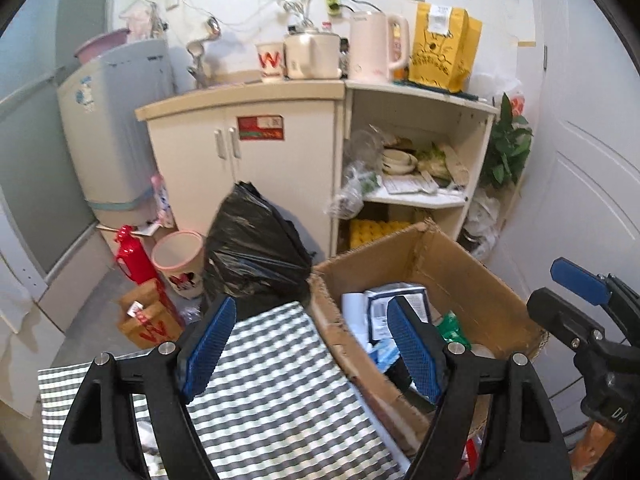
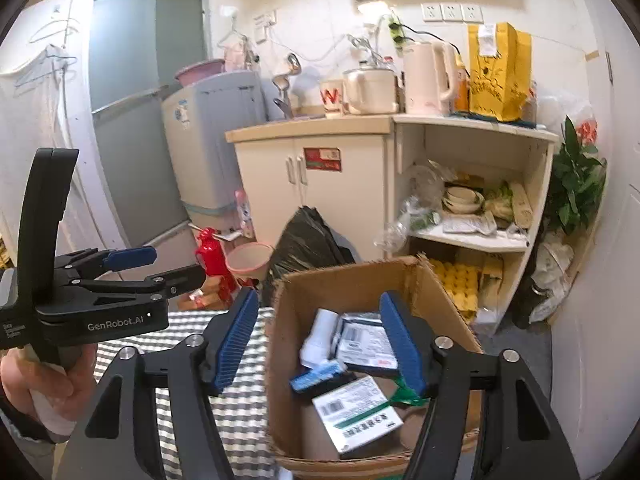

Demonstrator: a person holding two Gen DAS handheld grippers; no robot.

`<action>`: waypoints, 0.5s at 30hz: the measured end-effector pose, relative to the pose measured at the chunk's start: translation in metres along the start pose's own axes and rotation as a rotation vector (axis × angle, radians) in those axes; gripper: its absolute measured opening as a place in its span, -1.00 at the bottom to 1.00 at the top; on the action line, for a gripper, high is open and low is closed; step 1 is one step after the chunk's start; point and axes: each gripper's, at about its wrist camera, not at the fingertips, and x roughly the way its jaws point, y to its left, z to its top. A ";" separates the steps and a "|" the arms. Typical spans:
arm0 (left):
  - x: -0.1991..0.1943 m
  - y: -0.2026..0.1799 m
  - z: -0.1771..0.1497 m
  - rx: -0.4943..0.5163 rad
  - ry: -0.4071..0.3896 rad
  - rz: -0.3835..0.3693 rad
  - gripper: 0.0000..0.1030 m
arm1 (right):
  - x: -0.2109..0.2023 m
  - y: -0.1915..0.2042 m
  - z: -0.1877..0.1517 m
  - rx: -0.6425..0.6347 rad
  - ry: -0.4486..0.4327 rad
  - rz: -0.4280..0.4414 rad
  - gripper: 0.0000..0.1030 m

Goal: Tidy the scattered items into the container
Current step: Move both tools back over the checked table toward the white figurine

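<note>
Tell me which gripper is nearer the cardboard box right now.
Right. The right gripper hangs open above the cardboard box, one finger over the items inside. The left gripper sits open beside it, mostly over the checked cloth.

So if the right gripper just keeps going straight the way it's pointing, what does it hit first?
Probably the far wall of the cardboard box, or it may clear the rim: the open right gripper points over the packets inside, and depth is unclear.
</note>
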 end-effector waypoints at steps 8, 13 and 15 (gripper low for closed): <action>-0.042 0.046 -0.009 -0.095 -0.079 0.079 0.75 | 0.000 0.039 0.003 -0.045 -0.019 0.087 0.51; -0.062 0.085 -0.019 -0.158 -0.107 0.143 0.90 | 0.003 0.065 0.003 -0.080 -0.036 0.139 0.79; -0.068 0.100 -0.026 -0.179 -0.108 0.170 0.99 | 0.005 0.076 0.003 -0.088 -0.044 0.163 0.86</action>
